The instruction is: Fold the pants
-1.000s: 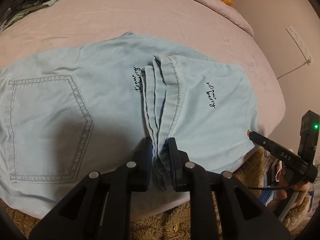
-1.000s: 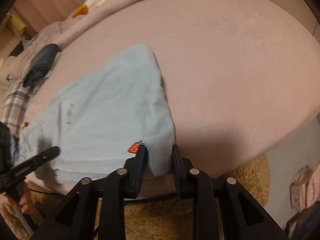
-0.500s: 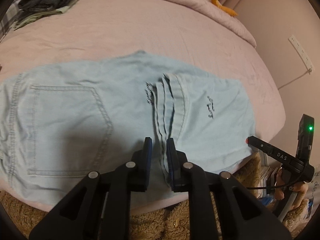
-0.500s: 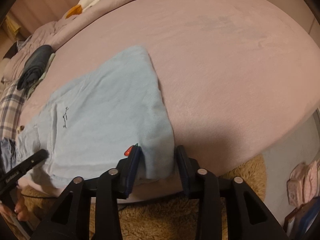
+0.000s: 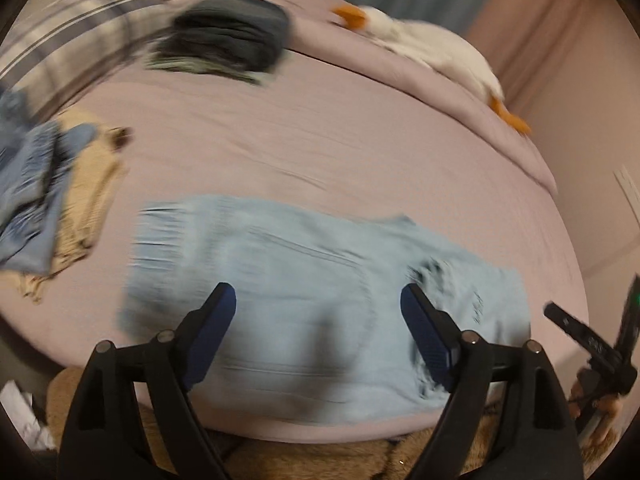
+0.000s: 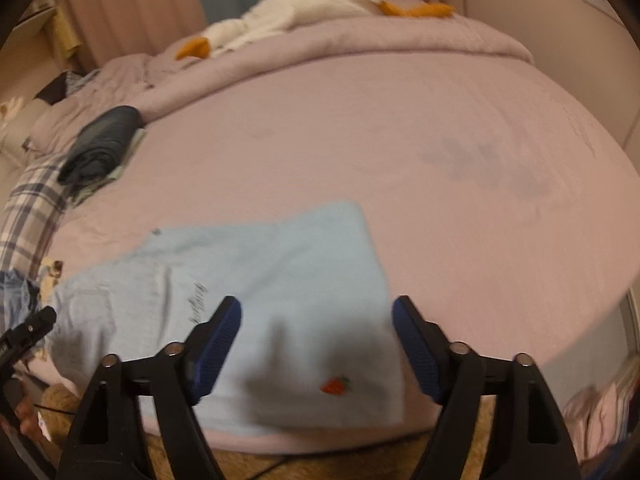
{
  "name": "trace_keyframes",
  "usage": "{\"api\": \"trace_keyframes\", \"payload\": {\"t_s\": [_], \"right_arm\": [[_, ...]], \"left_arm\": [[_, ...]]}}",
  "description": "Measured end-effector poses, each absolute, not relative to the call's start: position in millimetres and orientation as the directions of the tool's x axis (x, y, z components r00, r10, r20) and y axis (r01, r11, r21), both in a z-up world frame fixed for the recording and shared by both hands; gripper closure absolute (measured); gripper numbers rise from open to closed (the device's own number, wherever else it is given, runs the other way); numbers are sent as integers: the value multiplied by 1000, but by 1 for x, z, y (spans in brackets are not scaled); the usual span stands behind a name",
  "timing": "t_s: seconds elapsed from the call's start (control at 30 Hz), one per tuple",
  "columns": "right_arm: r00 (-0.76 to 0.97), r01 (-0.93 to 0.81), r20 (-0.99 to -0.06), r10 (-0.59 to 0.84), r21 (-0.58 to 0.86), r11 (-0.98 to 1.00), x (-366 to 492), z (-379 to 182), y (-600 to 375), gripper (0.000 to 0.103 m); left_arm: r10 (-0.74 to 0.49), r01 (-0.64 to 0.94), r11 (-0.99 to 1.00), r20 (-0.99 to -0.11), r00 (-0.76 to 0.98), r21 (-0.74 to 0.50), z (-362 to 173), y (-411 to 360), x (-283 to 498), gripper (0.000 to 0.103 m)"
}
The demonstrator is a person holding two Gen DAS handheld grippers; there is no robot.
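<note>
Light blue denim pants [image 5: 320,280] lie folded flat near the front edge of the pink bed [image 5: 360,152]; they also show in the right wrist view [image 6: 280,272], with a small red emblem [image 6: 335,386] near the front edge. My left gripper [image 5: 318,300] is open and empty, raised above the pants. My right gripper [image 6: 316,312] is open and empty, above the right part of the pants. The left wrist view is blurred by motion. The right gripper also shows at the right edge of the left wrist view [image 5: 588,340].
A dark folded garment [image 5: 228,36] and a plaid cloth [image 5: 60,40] lie at the back left. A heap of blue and tan clothes [image 5: 52,200] sits at the left. A white goose plush [image 6: 304,4] lies at the back. A brown rug [image 6: 320,464] lies below the bed edge.
Both grippers have let go of the pants, opened wide and pulled up and back. The pants now lie flat on the bed.
</note>
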State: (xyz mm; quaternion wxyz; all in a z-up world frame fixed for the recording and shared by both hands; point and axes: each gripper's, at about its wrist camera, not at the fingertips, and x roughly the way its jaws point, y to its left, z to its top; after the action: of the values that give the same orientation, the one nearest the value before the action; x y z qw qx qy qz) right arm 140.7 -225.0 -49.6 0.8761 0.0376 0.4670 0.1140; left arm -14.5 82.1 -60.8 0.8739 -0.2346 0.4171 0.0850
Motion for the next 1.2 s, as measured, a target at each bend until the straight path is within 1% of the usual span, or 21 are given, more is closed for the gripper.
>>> {"api": "trace_keyframes", "payload": {"t_s": [0.1, 0.17, 0.23, 0.37, 0.43, 0.53, 0.63, 0.7, 0.77, 0.87, 0.9, 1.03, 1.13, 1.17, 1.2], "right_arm": [[544, -210, -795, 269, 182, 961, 145, -50, -213, 23], [538, -237, -793, 286, 183, 954, 145, -52, -202, 23], [523, -258, -800, 294, 180, 949, 146, -56, -192, 23], [491, -273, -811, 318, 203, 940, 144, -59, -182, 22], [484, -281, -813, 325, 208, 937, 140, -60, -177, 22], [476, -301, -821, 316, 185, 935, 136, -60, -169, 22], [463, -310, -826, 321, 188, 932, 137, -61, -166, 22], [456, -315, -829, 323, 189, 930, 138, -62, -164, 22], [451, -321, -833, 321, 184, 929, 138, -64, -162, 22], [440, -324, -838, 321, 185, 928, 138, -66, -161, 22], [438, -326, -838, 324, 188, 927, 138, -66, -161, 22], [432, -331, -840, 327, 189, 925, 138, -67, -158, 22], [429, -333, -842, 327, 189, 924, 138, -68, -158, 22], [428, -331, -843, 328, 191, 924, 138, -69, -158, 22], [425, -329, -844, 328, 193, 924, 138, -69, -159, 22]], "left_arm": [[16, -445, 825, -772, 636, -350, -64, 111, -29, 12], [95, -545, 769, -784, 613, -333, -71, 130, -39, 12], [129, -601, 725, -789, 600, -338, -80, 141, -45, 12], [81, -647, 658, -818, 570, -385, -106, 161, -53, 14], [67, -655, 648, -828, 557, -389, -113, 163, -53, 14], [43, -647, 650, -830, 556, -399, -120, 161, -58, 14], [-18, -639, 631, -832, 555, -440, -129, 161, -58, 14], [-9, -631, 645, -831, 557, -430, -127, 160, -57, 17], [-25, -623, 647, -829, 558, -439, -128, 159, -56, 20], [-95, -592, 626, -803, 588, -507, -133, 160, -53, 27], [-102, -587, 624, -798, 594, -516, -134, 159, -52, 27], [-79, -579, 655, -806, 586, -485, -132, 152, -47, 27], [-83, -569, 656, -797, 598, -495, -135, 154, -42, 28], [-86, -566, 654, -793, 603, -502, -136, 155, -42, 29], [-86, -567, 653, -792, 604, -503, -137, 156, -41, 32]]}}
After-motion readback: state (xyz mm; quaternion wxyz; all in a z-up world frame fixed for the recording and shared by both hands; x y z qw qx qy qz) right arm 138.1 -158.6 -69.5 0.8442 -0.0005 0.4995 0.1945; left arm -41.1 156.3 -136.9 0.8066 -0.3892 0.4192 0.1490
